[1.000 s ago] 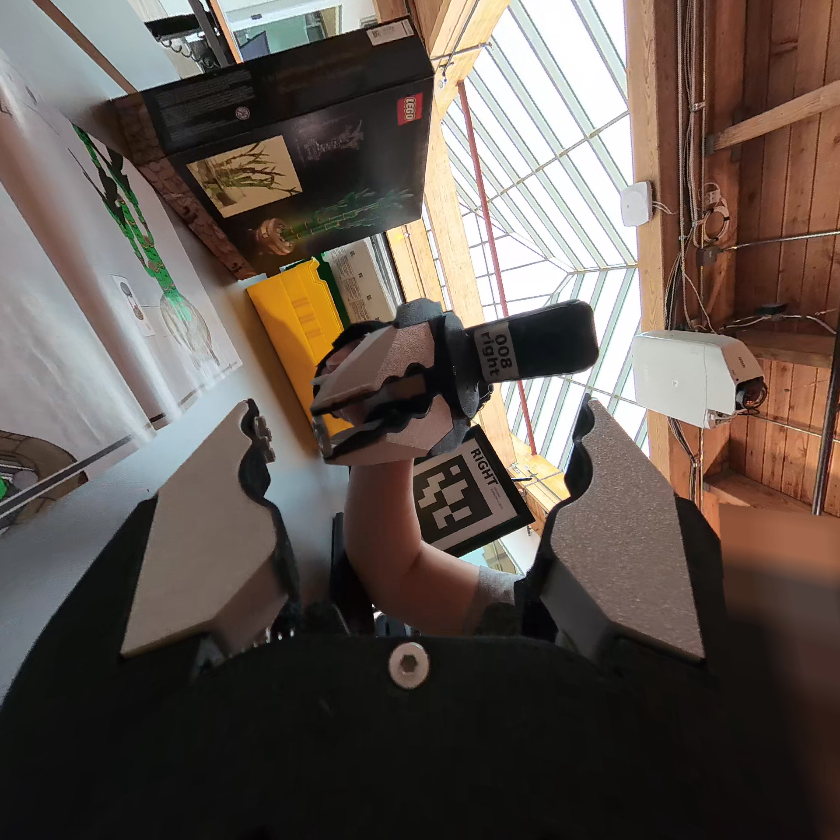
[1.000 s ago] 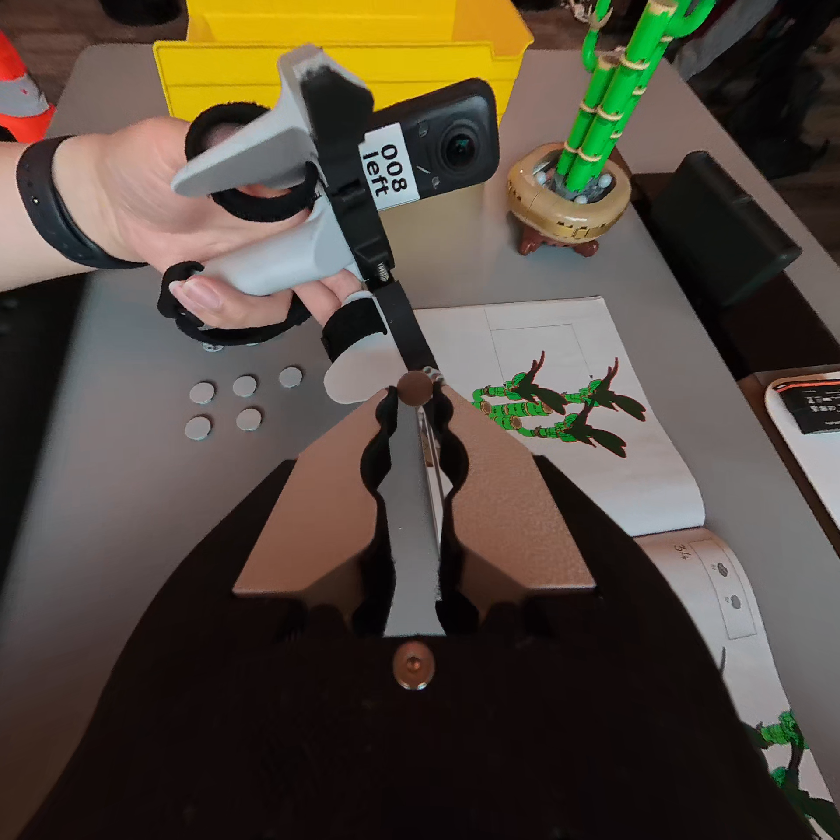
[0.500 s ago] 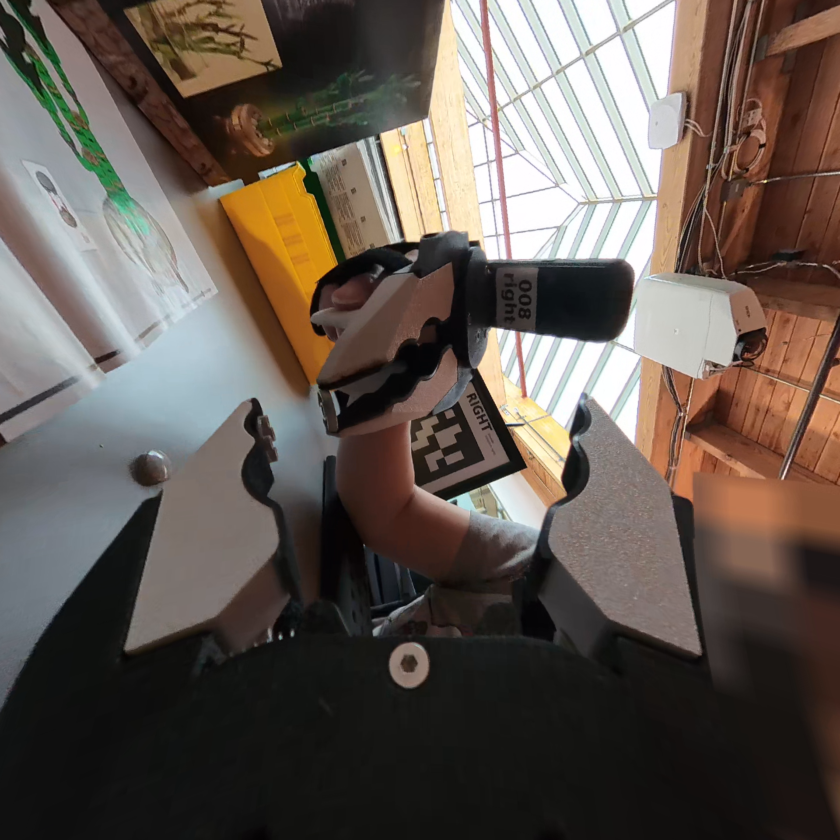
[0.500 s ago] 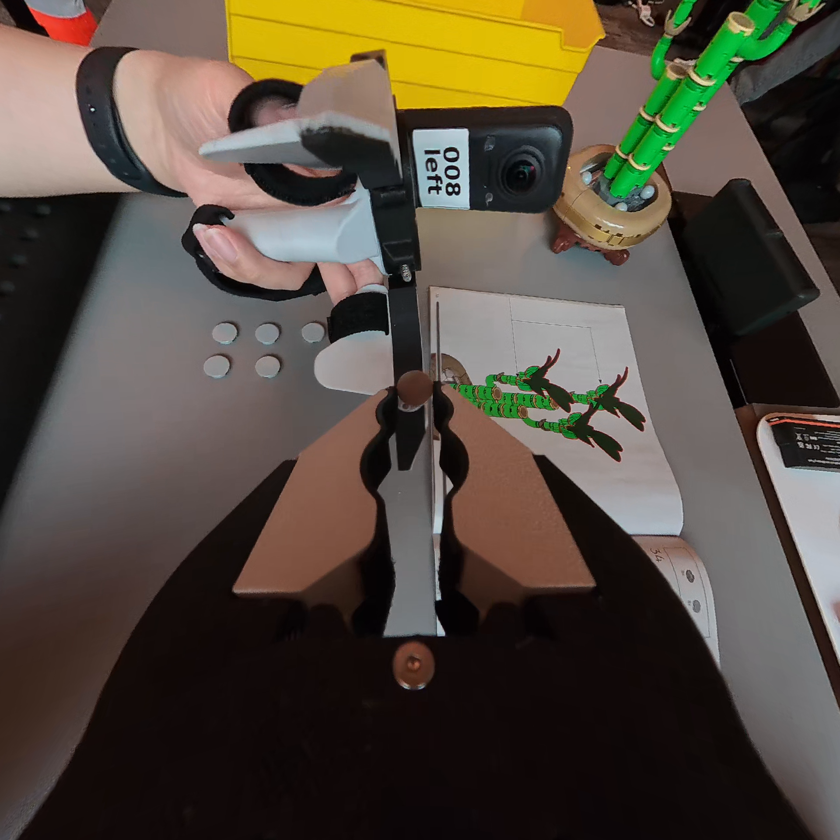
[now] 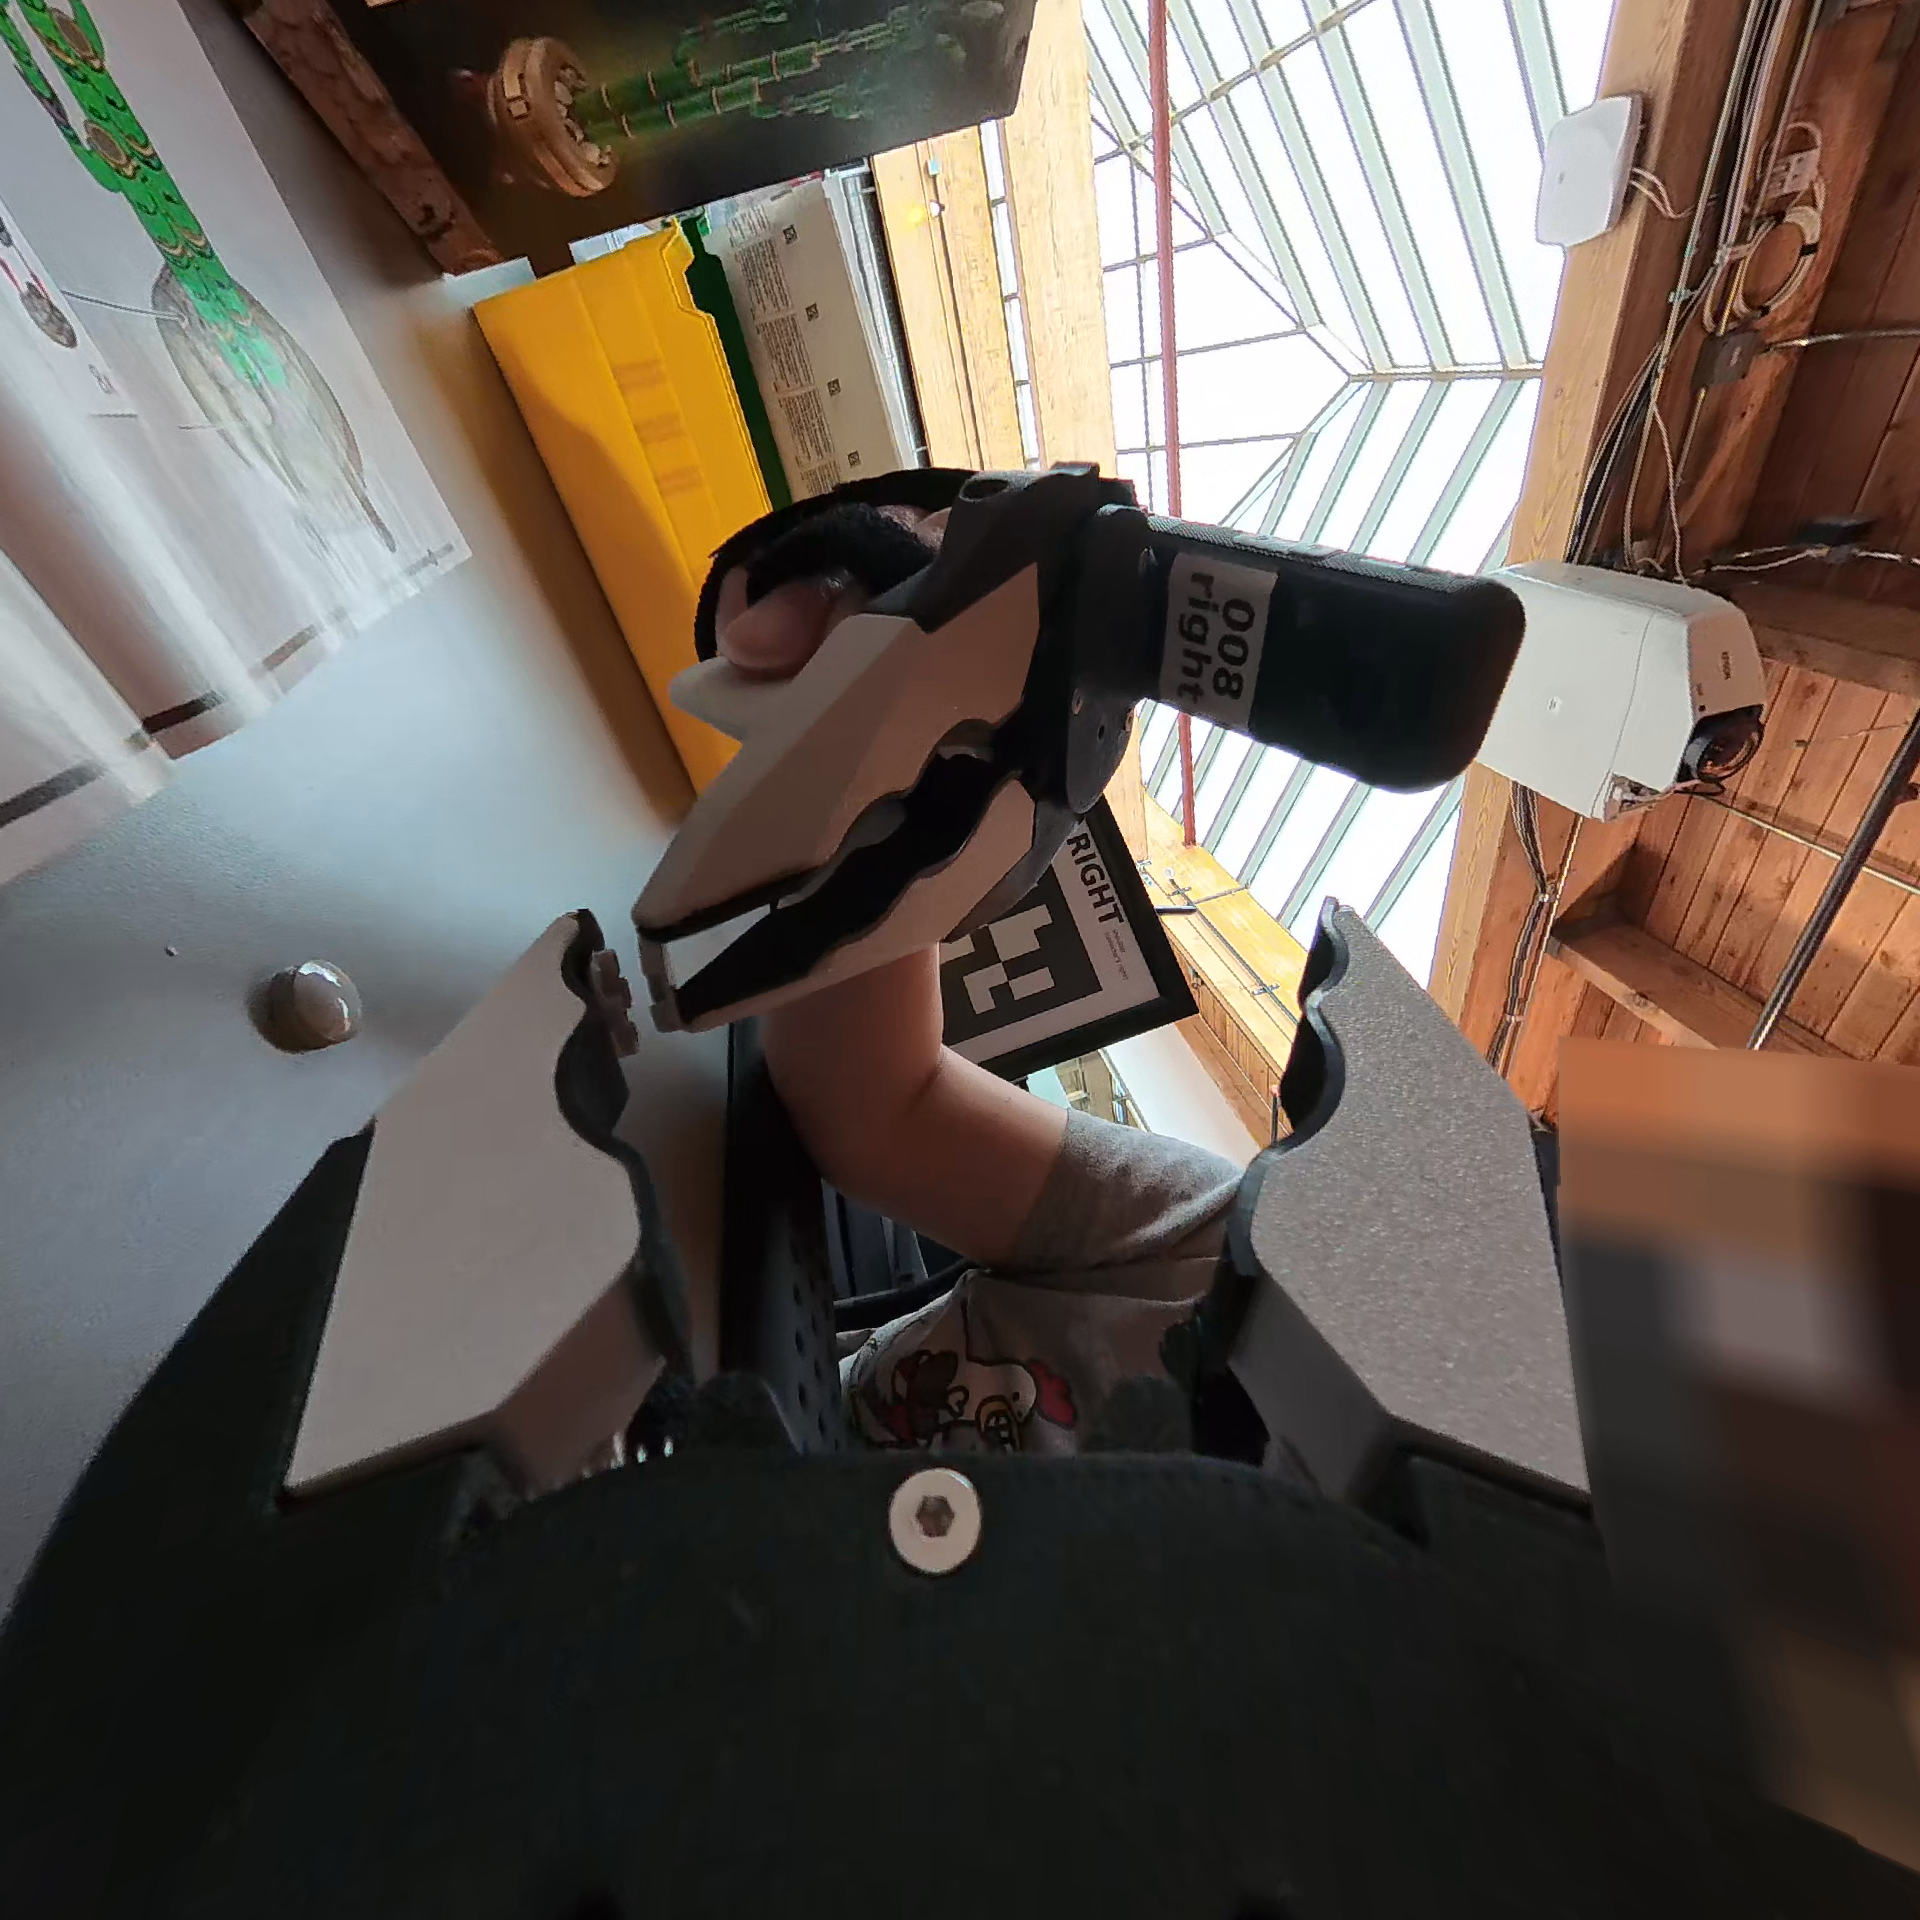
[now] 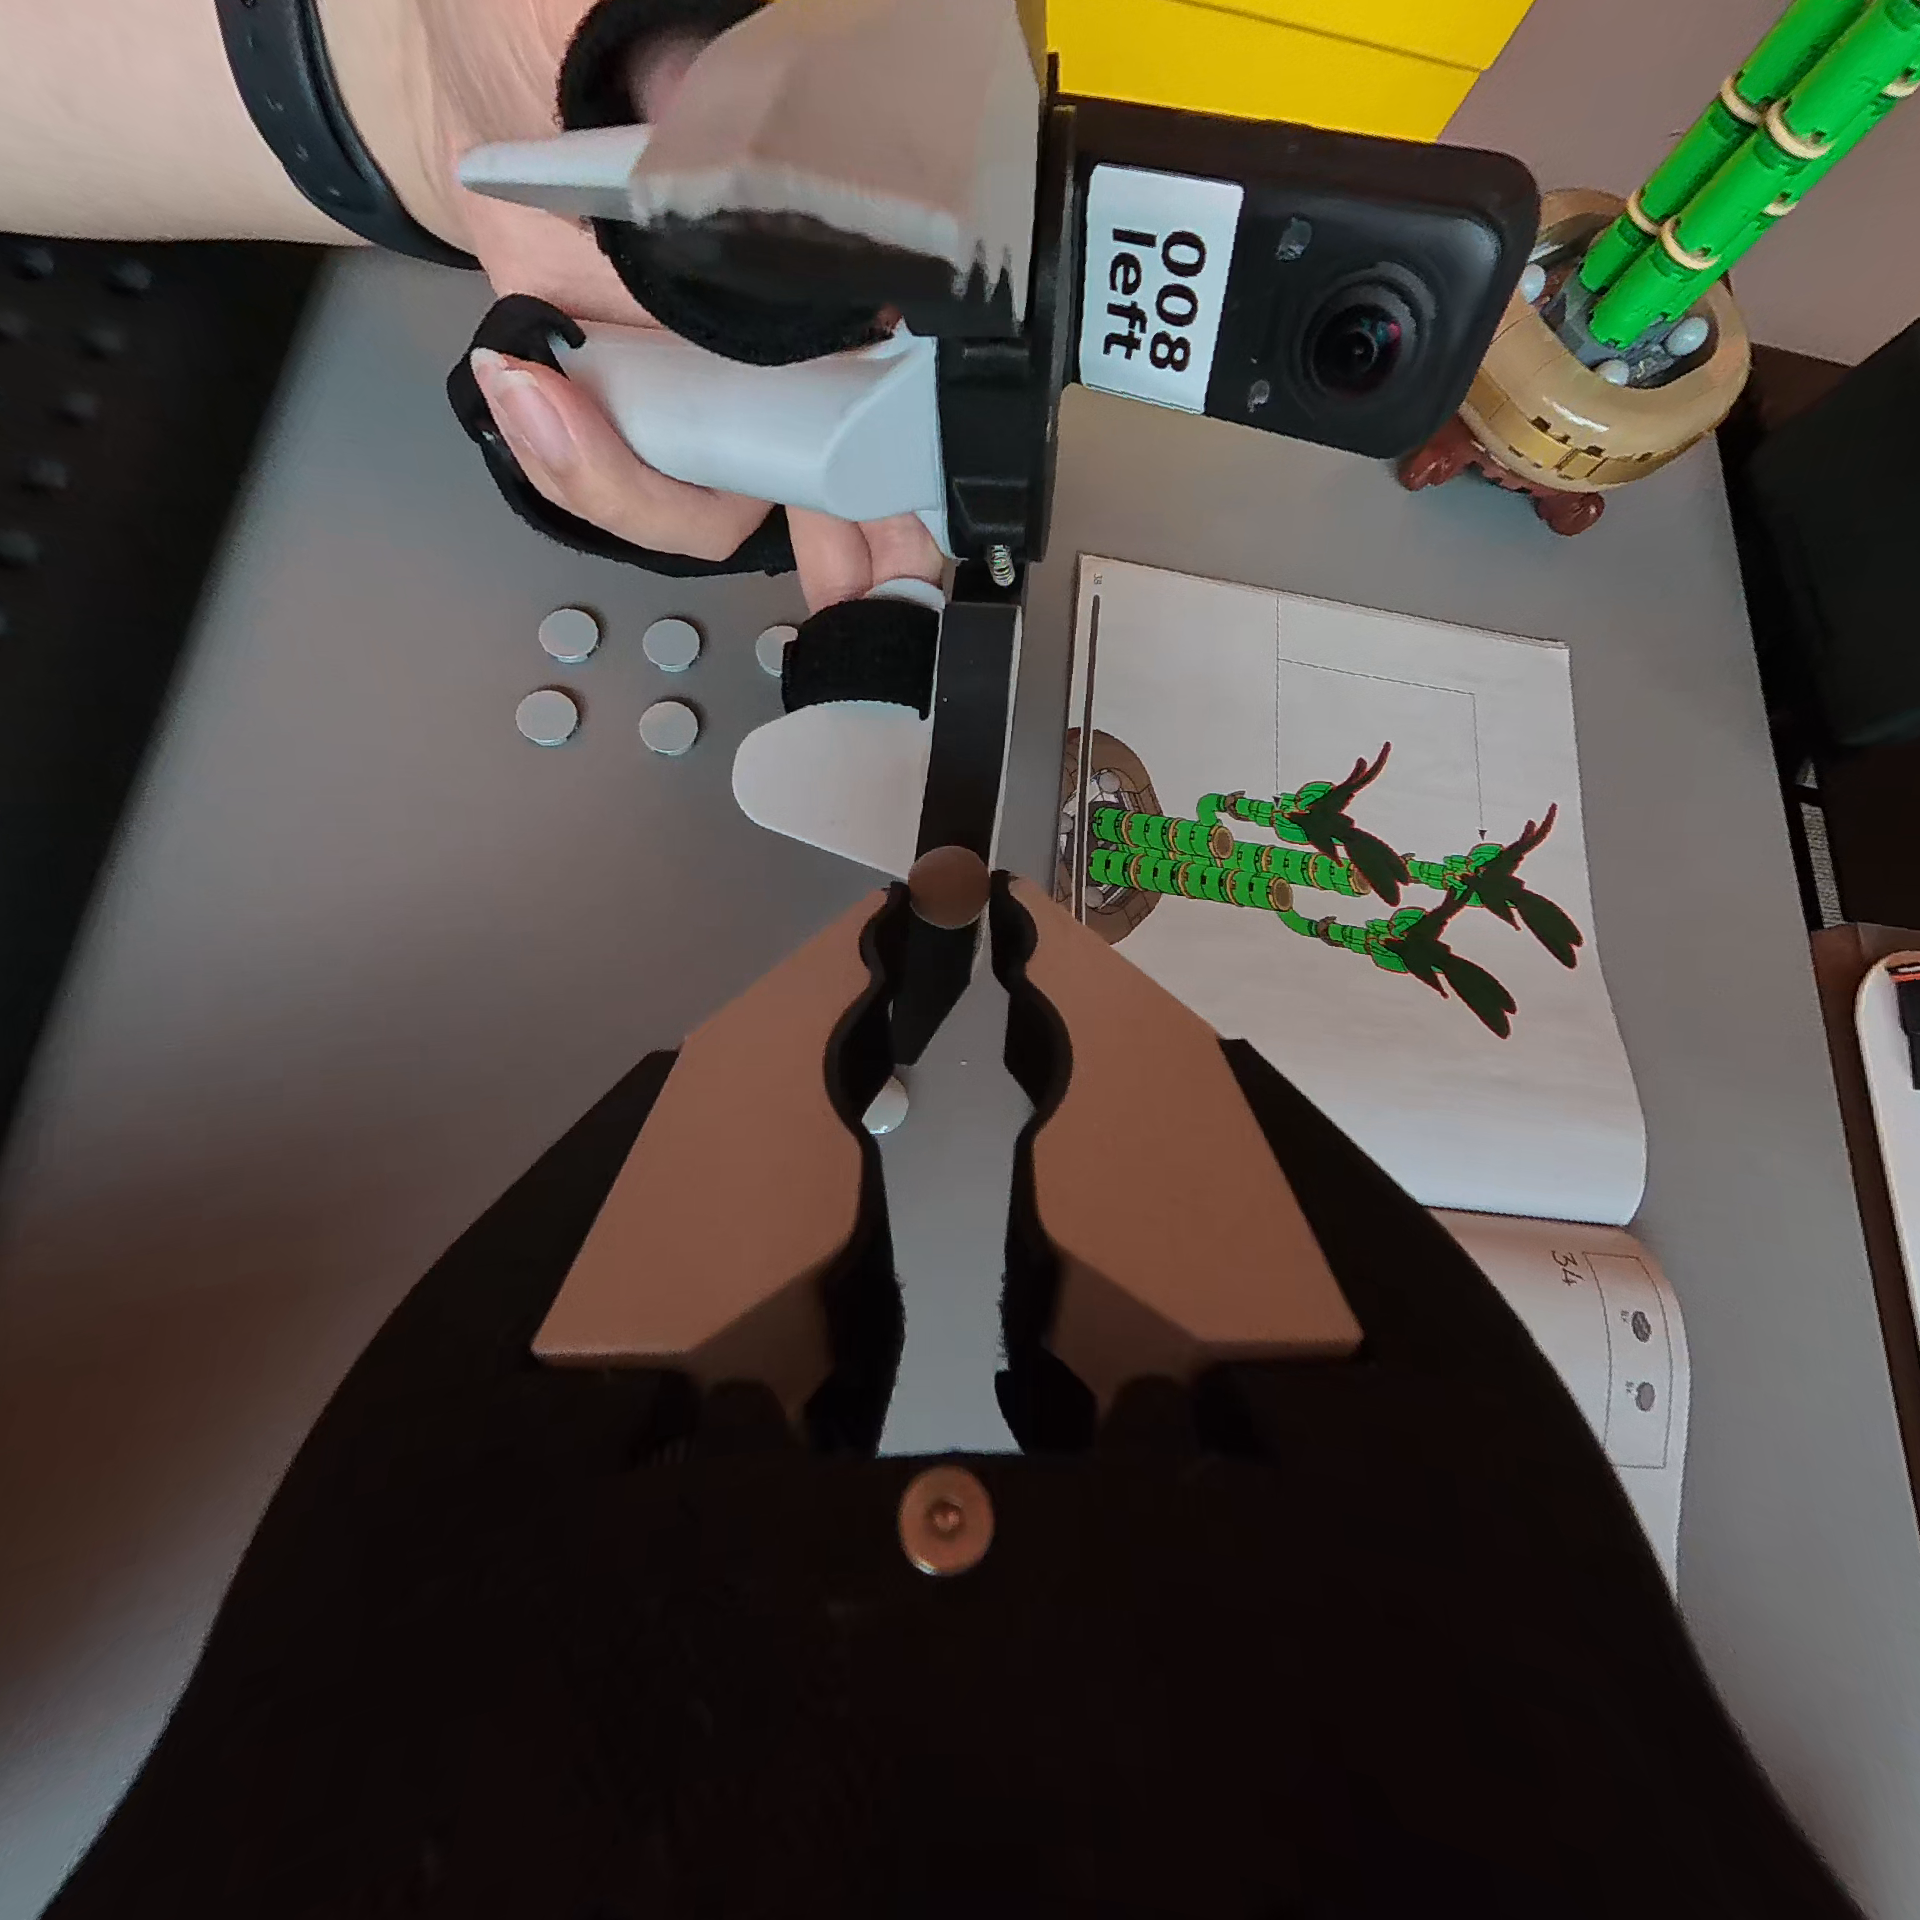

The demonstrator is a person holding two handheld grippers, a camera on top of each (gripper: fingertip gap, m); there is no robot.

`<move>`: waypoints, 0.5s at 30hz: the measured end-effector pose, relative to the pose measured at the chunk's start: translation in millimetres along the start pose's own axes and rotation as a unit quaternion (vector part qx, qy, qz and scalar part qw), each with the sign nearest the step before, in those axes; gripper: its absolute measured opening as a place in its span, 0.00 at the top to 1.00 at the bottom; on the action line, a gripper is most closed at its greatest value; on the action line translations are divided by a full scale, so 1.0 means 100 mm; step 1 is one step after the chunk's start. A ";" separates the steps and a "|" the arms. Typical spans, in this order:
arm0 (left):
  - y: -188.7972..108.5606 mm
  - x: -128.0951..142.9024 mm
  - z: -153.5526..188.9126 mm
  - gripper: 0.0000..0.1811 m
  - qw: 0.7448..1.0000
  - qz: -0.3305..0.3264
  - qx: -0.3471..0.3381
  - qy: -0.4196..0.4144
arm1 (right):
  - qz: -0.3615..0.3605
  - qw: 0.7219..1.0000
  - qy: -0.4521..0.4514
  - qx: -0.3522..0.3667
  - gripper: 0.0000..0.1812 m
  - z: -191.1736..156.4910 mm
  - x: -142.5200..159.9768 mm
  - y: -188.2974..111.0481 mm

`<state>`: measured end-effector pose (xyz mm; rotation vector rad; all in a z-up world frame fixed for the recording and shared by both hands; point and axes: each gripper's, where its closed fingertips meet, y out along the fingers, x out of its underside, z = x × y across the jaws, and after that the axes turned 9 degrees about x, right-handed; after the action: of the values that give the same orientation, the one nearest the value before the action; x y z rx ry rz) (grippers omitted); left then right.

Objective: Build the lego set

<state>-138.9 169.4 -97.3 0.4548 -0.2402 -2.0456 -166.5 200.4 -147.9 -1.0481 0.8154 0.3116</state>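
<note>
My right gripper [image 6: 943, 904] is shut on a small round grey piece [image 6: 945, 881] at its tips, held above the grey table [image 6: 364, 935]. My left gripper [image 5: 956, 935] is open wide and empty. One of its fingers [image 6: 966, 727] shows edge-on as a black strip right behind the round piece. In the left wrist view the right gripper [image 5: 657, 977] sits tip to tip with my left fingertip, where a small grey studded bit [image 5: 615, 982] shows. Several round grey pieces [image 6: 670, 644] lie on the table. The green bamboo model [image 6: 1756, 166] stands in its tan pot [image 6: 1579, 416] at the back right.
The open instruction booklet [image 6: 1351, 1039] lies to the right. A yellow bin [image 6: 1247, 42] stands at the back and also shows in the left wrist view [image 5: 623, 416], next to the dark set box [image 5: 727, 94]. One round piece [image 5: 307, 1003] lies near my left finger. A black object [image 6: 1839, 582] sits at the right edge. It is some 25 cm from my right tips to the green bamboo model [image 6: 1756, 166].
The two grippers have come closer together. The right gripper's tips, with the round piece, have moved down to the tip of my left finger. The left gripper stays open.
</note>
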 end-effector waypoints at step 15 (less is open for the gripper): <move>0.01 0.02 0.01 0.29 1.000 -0.007 0.002 -0.001 | -0.002 1.000 -0.012 -0.002 0.92 -0.03 0.00 0.03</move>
<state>-139.5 167.0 -96.6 0.4574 -0.2427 -2.0594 -169.0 199.2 -150.4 -1.0487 0.7917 0.3214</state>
